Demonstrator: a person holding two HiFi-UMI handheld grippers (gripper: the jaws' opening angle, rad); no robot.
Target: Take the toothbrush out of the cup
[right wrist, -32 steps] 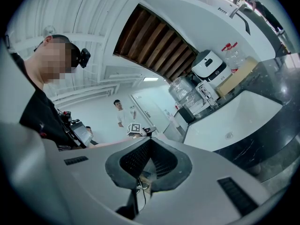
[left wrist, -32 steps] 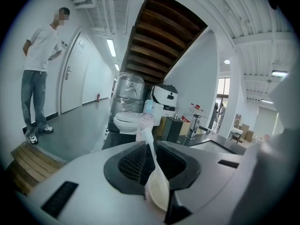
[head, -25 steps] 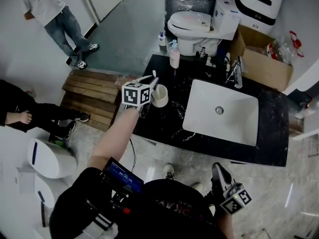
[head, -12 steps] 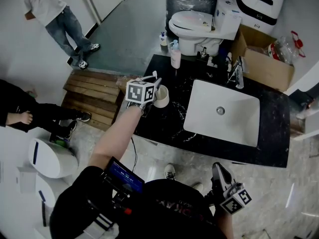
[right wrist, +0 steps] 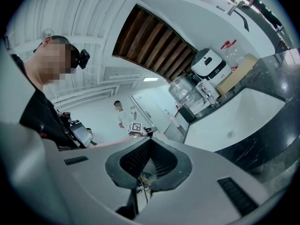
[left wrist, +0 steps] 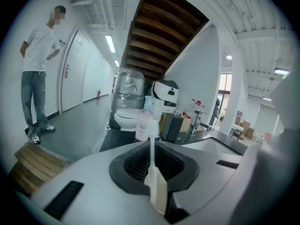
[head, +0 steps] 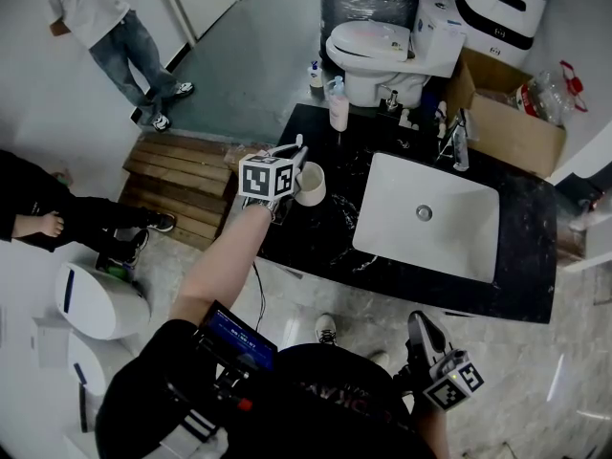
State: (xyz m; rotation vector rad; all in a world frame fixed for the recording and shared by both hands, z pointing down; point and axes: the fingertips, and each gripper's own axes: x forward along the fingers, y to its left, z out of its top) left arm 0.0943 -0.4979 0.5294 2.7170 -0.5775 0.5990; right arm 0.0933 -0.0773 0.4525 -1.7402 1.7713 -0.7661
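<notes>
In the head view, the left gripper [head: 293, 157] reaches over the left end of the black marble table [head: 320, 232]. Its jaws are pinched on the white toothbrush [head: 298, 142], whose bristle end sticks out past them toward the pink bottle [head: 337, 111]. The pale cup [head: 309, 184] stands on the table just beside the gripper, between it and the white sink [head: 426, 213]. From here we cannot tell whether the handle's lower end is clear of the cup's rim. The right gripper [head: 422, 331] hangs low by our side, well apart from the cup and off the table. A person [head: 105, 27] stands on the grey floor beyond a wooden pallet [head: 177, 185].

In the left gripper view, the left gripper [left wrist: 154, 172] has its jaws pressed onto the toothbrush [left wrist: 152, 149] handle. The brush runs straight out along them, its head lined up with the pink bottle [left wrist: 144, 124], and a toilet [left wrist: 125, 117] sits behind that.

In the right gripper view, the right gripper [right wrist: 140, 182] has its jaws closed together with nothing gripped. Beyond them we see the sink [right wrist: 234, 121] and the table's dark edge [right wrist: 267, 144].
</notes>
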